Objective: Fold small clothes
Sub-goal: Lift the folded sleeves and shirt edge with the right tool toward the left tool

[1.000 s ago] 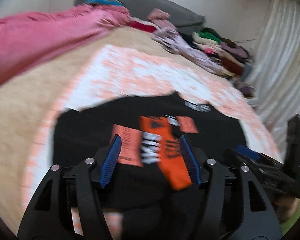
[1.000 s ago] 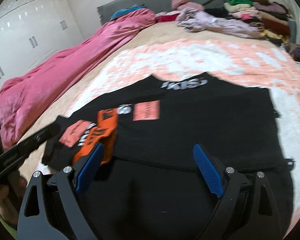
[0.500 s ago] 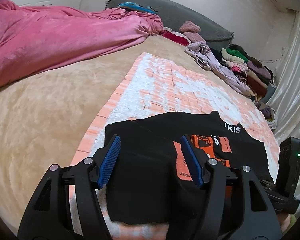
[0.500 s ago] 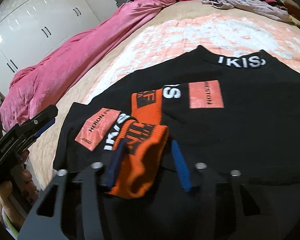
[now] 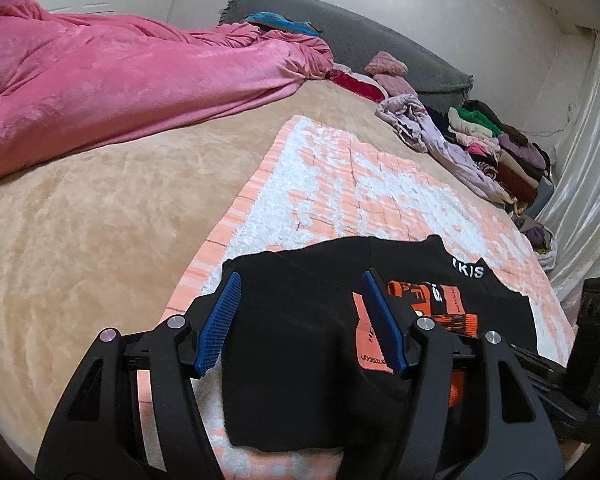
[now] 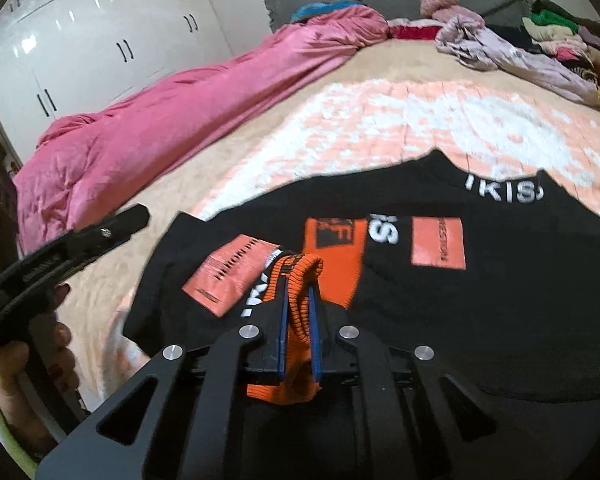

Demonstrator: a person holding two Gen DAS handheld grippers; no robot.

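Right wrist view: right gripper (image 6: 298, 312) jaws just closed, pinching orange cuff (image 6: 300, 276) of black top (image 6: 480, 300).
Left gripper (image 5: 300, 320): fingers spread, empty, over top's edge.
Surface: peach blanket (image 5: 340, 184).

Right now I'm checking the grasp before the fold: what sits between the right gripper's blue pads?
The black garment's orange ribbed cuff, pinched between the right gripper's just-closed pads, plain in the right wrist view.
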